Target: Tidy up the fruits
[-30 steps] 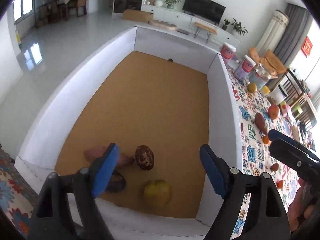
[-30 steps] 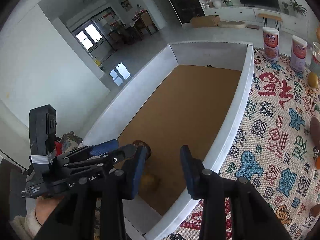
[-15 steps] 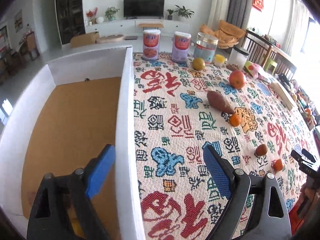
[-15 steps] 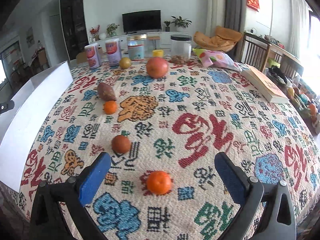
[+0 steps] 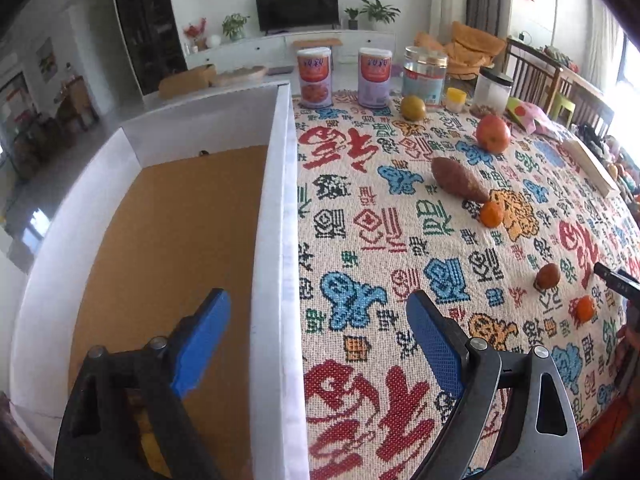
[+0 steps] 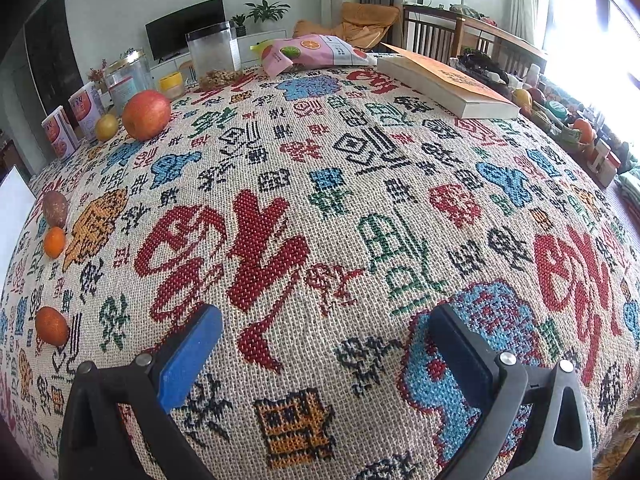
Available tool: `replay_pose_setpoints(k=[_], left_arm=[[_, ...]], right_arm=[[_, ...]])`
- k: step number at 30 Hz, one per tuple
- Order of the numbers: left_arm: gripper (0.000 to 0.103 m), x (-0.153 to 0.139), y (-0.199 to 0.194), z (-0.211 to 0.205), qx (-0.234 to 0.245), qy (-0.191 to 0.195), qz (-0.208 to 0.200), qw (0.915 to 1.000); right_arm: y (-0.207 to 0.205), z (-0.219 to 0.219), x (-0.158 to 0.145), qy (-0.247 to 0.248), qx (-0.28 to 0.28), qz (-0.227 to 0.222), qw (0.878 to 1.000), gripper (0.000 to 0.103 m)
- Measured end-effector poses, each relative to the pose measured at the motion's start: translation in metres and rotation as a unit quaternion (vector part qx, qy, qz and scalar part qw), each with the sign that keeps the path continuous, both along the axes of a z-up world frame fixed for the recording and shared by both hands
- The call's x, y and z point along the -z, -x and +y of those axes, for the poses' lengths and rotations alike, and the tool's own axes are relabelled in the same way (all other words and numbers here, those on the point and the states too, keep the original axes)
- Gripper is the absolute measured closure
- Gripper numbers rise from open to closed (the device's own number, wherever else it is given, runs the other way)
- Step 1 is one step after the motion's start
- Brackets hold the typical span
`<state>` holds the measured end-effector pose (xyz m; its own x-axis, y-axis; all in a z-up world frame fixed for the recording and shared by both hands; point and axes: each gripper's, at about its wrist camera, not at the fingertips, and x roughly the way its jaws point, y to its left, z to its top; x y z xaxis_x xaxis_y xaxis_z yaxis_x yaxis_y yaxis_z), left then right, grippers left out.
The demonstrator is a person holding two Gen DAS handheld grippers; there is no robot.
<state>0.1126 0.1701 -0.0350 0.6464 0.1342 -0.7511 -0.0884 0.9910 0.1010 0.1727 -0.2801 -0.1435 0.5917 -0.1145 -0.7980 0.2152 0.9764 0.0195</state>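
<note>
home living room: television [image 5: 296,8], armchair [image 5: 476,46]

Fruit in the box [image 5: 276,240] near corner mostly hidden behind left gripper [image 5: 316,332] fingers, only a yellowish patch [image 5: 150,436] shows, type unclear. Right gripper [image 5: 618,286] cut by the left view's right edge, jaw state unreadable there. Box only a white sliver [image 6: 14,208] at the right view's left edge. Can [image 5: 315,77] label text too small to read.

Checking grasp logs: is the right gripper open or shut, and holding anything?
Open and empty. The right gripper has its blue-padded fingers spread wide over bare tablecloth, with nothing between them.
</note>
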Motion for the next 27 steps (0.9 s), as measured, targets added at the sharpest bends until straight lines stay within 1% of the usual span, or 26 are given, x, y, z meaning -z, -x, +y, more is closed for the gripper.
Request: replay_pose_setpoints(k=[2, 3, 4, 6, 8, 9, 11, 14, 16, 19, 22, 24, 26, 27], left_arm=[[0.012, -0.022, 0.010, -0.016, 0.000, -0.056, -0.055, 0.9969], [0.012, -0.033, 0.017, -0.025, 0.005, -0.072, -0.082, 0.9940], [0.012, -0.045, 0.023, -0.035, 0.016, -0.080, -0.107, 0.9909], [0.007, -0.062, 0.036, -0.057, 0.044, -0.067, -0.138, 0.9872], [0.006, -0.071, 0.044, -0.079, 0.075, -0.028, -0.149, 0.9855], [0.005, -0.071, 0.045, -0.092, 0.093, -0.003, -0.144, 0.9851], [0.005, -0.059, 0.043, -0.117, 0.125, 0.040, -0.124, 0.9835], [0.005, -0.021, 0.025, -0.149, 0.147, 0.064, -0.072, 0.9845], [0.005, 0.006, 0.007, -0.158, 0.136, 0.072, -0.043, 0.9871], [0.005, 0.043, -0.024, -0.149, 0.104, 0.106, 0.000, 0.9889], [0.005, 0.072, -0.052, -0.139, 0.076, 0.108, 0.034, 0.9906], [0.005, 0.086, -0.064, -0.133, 0.063, 0.102, 0.048, 0.9917], [0.005, 0.096, -0.069, -0.125, 0.052, 0.103, 0.055, 0.9918], [0.005, 0.098, -0.067, -0.123, 0.050, 0.097, 0.041, 0.9931]], right_arm=[[0.000, 0.002, 0.001, 0.005, 0.000, 0.003, 1.000, 0.000], [0.000, 0.004, 0.001, 0.010, 0.000, 0.006, 1.000, 0.000], [-0.001, 0.005, 0.001, 0.014, -0.001, 0.008, 1.000, 0.000], [0.000, 0.005, 0.001, 0.013, 0.000, 0.007, 1.000, 0.000], [0.000, 0.005, 0.001, 0.013, 0.000, 0.007, 1.000, 0.000], [0.000, 0.004, 0.001, 0.013, 0.000, 0.007, 1.000, 0.000], [0.000, 0.004, 0.001, 0.012, 0.000, 0.007, 1.000, 0.000], [0.000, 0.004, 0.001, 0.012, 0.000, 0.007, 1.000, 0.000], [0.000, 0.004, 0.001, 0.012, 0.000, 0.007, 1.000, 0.000], [0.000, 0.004, 0.001, 0.012, 0.000, 0.007, 1.000, 0.000], [0.000, 0.004, 0.001, 0.012, 0.000, 0.007, 1.000, 0.000], [0.000, 0.004, 0.001, 0.012, 0.000, 0.007, 1.000, 0.000], [0.000, 0.004, 0.001, 0.012, 0.000, 0.007, 1.000, 0.000], [0.000, 0.004, 0.001, 0.012, 0.000, 0.007, 1.000, 0.000]])
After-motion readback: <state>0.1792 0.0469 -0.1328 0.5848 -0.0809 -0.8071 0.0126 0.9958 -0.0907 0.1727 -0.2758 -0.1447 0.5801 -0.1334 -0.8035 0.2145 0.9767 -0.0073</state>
